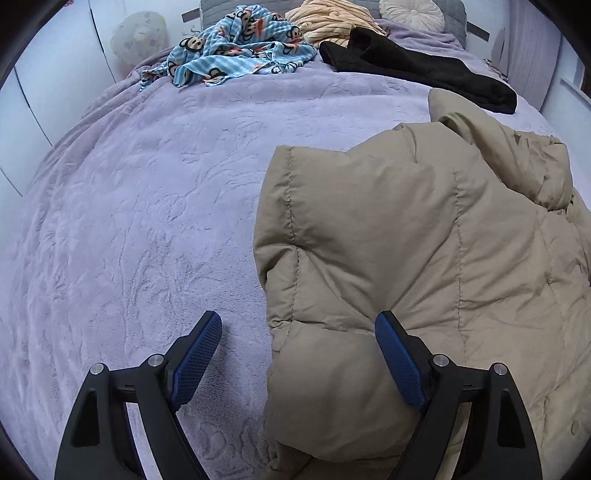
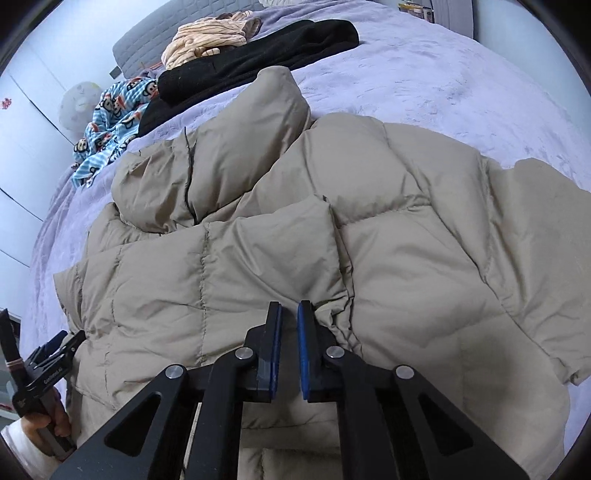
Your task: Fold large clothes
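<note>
Basically, the left wrist view caught the left gripper [image 1: 298,325] with jaws spread wide and holding nothing, one blue pad over the lavender blanket [image 1: 147,206], the other over the near edge of the tan puffer jacket [image 1: 424,258]. Only the right wrist view showed the jacket whole, spread across the bed's near half, a quilted sleeve folded over its front and the collar bunched toward the headboard. That view also had the right gripper [image 2: 289,308], jaws nearly together with nothing pinched, just above the jacket, plus a hand [image 2: 51,421] gripping the other tool at lower left. Open blanket lay left of the jacket and beyond it on the right. Fleecy, embossed blanket; smooth puffy jacket. Far end held a blue monkey-print garment [image 1: 236,48], black garment [image 1: 417,70], striped peach one [image 1: 328,18].
</note>
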Available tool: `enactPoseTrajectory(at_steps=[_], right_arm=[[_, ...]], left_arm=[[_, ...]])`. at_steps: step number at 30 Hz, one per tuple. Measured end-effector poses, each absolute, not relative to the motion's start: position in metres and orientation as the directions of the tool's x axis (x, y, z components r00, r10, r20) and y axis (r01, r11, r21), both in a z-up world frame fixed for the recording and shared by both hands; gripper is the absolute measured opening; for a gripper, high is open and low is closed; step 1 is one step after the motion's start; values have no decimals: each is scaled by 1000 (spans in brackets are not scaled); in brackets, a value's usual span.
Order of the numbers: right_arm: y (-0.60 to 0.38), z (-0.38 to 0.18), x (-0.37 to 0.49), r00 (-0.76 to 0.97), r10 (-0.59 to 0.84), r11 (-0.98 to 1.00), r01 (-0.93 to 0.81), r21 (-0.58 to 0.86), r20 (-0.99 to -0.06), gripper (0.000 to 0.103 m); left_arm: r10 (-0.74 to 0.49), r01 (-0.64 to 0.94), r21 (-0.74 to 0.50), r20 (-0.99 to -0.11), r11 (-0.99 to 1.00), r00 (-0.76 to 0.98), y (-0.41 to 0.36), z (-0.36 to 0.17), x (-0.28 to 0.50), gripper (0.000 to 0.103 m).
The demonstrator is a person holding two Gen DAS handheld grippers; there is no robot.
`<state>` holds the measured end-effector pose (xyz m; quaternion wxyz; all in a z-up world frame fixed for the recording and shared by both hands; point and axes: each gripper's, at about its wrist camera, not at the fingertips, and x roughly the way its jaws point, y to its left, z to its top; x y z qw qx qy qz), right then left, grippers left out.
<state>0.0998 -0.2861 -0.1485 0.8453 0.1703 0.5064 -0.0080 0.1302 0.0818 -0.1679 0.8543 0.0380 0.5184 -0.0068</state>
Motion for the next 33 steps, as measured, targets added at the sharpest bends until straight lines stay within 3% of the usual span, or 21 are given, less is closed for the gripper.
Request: enactPoseTrajectory(at_steps=[5, 9, 14, 18, 20, 24, 27, 31, 33], right_arm=[[-310, -126, 76, 498, 79, 922, 294, 254, -864, 14], [-328, -119, 47, 491, 130, 891, 324, 319, -862, 18], [-344, -120, 0, 483, 174, 831, 396, 391, -858, 49], [-351, -123, -26, 473, 204, 788, 440, 431, -857, 51], [-356, -123, -36, 469, 217, 776, 450, 443, -856, 64], [-377, -121, -52, 479, 215, 752, 475, 457, -851, 72], [-403, -121, -64, 501, 213, 715, 505, 483, -839, 79], [-436, -125, -77, 519, 205, 667, 546, 506, -830, 79], [-452, -126, -84, 534, 199, 646, 559, 520, -821, 85]], left_arm=[[11, 81, 55, -884, 995, 467, 72, -138, 125, 86], [-44, 148, 27, -890, 989, 454, 49, -114, 109, 86], [-166, 214, -89, -910, 973, 380, 9, -92, 84, 86], [-204, 277, -111, -920, 954, 335, -39, -82, 57, 86], [-226, 306, -126, -921, 944, 317, -64, -81, 45, 86], [-241, 330, -137, -923, 934, 299, -105, -85, 32, 87], [-228, 343, -117, -924, 932, 306, -127, -88, 26, 103], [-211, 355, -97, -931, 930, 299, -147, -94, 25, 103], [-193, 353, -81, -936, 932, 294, -155, -96, 26, 103]])
